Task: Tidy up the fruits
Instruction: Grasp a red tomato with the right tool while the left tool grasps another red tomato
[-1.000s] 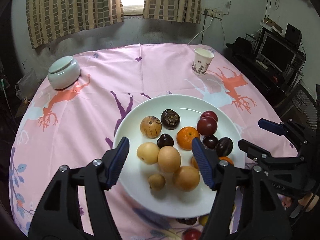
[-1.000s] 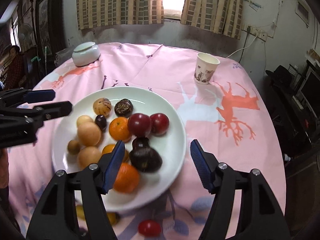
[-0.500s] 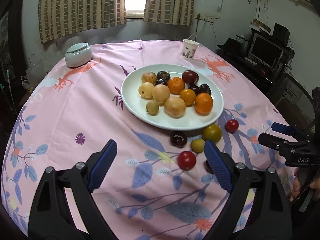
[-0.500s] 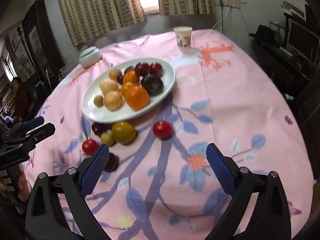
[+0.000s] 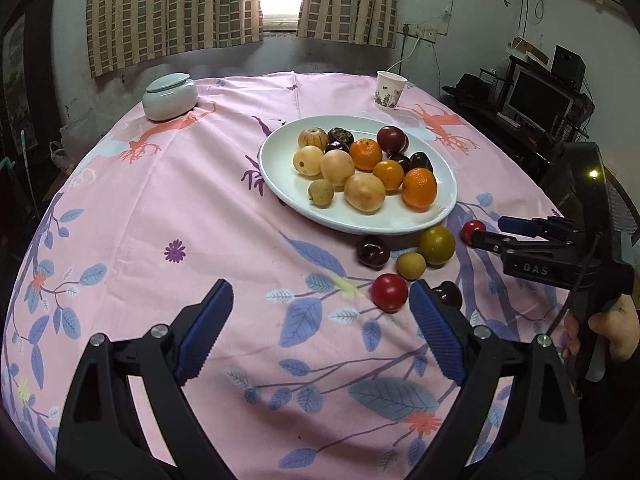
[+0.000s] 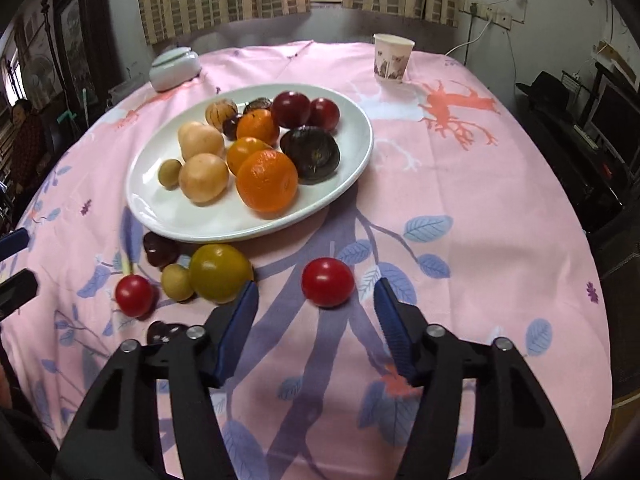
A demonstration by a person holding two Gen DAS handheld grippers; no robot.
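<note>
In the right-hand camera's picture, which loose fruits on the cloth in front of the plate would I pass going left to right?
Small red fruit → small olive-green fruit → big yellow-green fruit → red fruit just ahead of the right tongs.

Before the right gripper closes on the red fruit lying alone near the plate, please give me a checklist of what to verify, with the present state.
1. Right gripper open: ok, jaws stand wide.
2. Red fruit lined up between the fingers: ok, but it lies just beyond the tips.
3. Nothing touching the red fruit: ok, the green-yellow fruit lies apart.
4. Room on the white plate: ok, the near part is bare.
5. Left gripper out of the way: ok, open and empty.
6. Fruit firmness: cannot tell.
</note>
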